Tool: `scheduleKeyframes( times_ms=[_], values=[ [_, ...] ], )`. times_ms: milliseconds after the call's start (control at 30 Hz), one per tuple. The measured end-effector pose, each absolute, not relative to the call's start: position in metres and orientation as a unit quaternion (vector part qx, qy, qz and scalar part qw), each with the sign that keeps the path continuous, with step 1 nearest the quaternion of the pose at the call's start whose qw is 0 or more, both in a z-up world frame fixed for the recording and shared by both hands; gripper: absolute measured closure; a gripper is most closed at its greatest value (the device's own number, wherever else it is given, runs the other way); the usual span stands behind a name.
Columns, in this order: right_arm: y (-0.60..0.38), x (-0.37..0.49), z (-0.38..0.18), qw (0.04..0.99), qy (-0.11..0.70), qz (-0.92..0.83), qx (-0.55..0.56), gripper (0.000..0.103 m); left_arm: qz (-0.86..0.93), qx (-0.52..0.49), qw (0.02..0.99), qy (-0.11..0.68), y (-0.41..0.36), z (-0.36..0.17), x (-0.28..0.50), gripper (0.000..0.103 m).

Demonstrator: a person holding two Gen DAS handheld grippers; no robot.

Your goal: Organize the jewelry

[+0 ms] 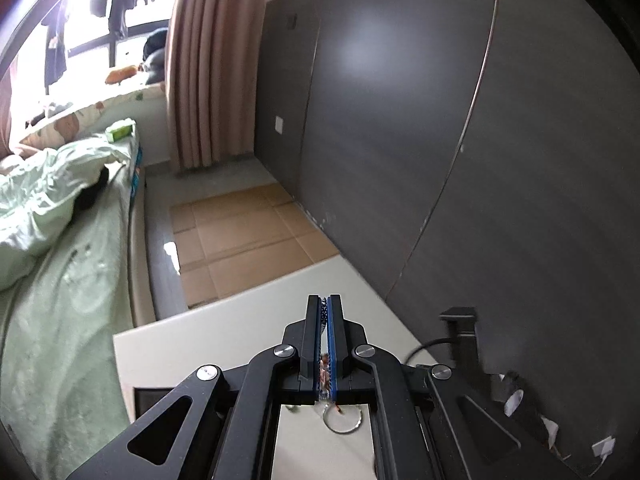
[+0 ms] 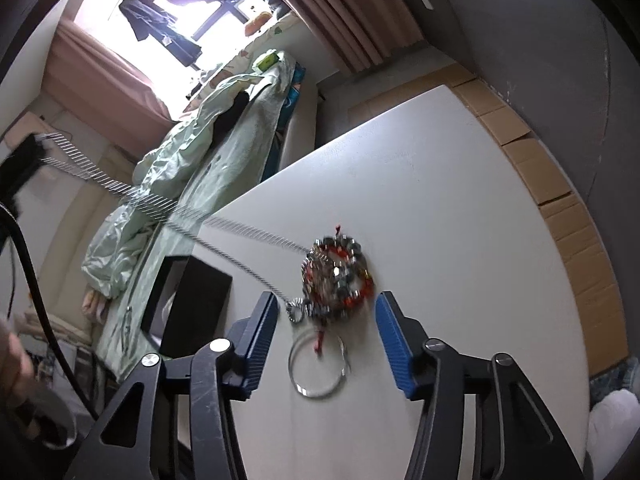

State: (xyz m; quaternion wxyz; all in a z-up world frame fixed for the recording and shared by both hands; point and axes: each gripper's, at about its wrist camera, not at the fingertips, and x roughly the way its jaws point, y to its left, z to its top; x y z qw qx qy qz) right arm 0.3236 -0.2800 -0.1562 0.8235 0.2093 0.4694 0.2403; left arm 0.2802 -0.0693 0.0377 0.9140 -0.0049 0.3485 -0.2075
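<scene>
Bead bracelet (image 2: 338, 276) lies bunched on white table (image 2: 440, 184), just ahead of and between right gripper (image 2: 326, 316) pads, jaws wide open. Silver chain (image 2: 224, 226) runs taut up-left from pile to left gripper (image 1: 325, 308), jaws closed on it. Ring (image 2: 318, 364) sits nearer cam. Right gripper nearer pile.

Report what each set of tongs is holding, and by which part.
The left tongs are shut on one end of the silver chain, stretched to the jewelry pile. The right tongs are open, holding nothing.
</scene>
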Motion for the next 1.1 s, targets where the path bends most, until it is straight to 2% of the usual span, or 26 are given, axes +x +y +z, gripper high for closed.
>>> scheduleKeyframes(
  times_ms=[233,300,333,367,433,1100],
  values=[
    [-0.264,0.341,-0.165,0.815,0.506,0.219,0.179,0.069,-0.2,-0.008,0.926,0.32,-0.055,0.066,0.275,0.101],
    [-0.26,0.344,-0.17,0.811,0.52,0.212,0.164,0.078,-0.199,-0.007,0.928,0.314,-0.051,0.072,0.274,0.101],
    [-0.259,0.345,-0.17,0.813,0.519,0.209,0.158,0.087,-0.199,-0.006,0.929,0.31,-0.05,0.076,0.273,0.101],
    [-0.259,0.346,-0.17,0.813,0.522,0.207,0.151,0.09,-0.199,-0.005,0.931,0.307,-0.049,0.079,0.272,0.101],
    [-0.26,0.345,-0.168,0.813,0.522,0.211,0.148,0.092,-0.199,-0.004,0.933,0.302,-0.046,0.084,0.271,0.101],
    [-0.236,0.315,-0.06,0.852,0.424,0.283,0.123,0.093,-0.177,0.021,0.959,0.22,-0.028,0.168,0.239,0.101]
  ],
)
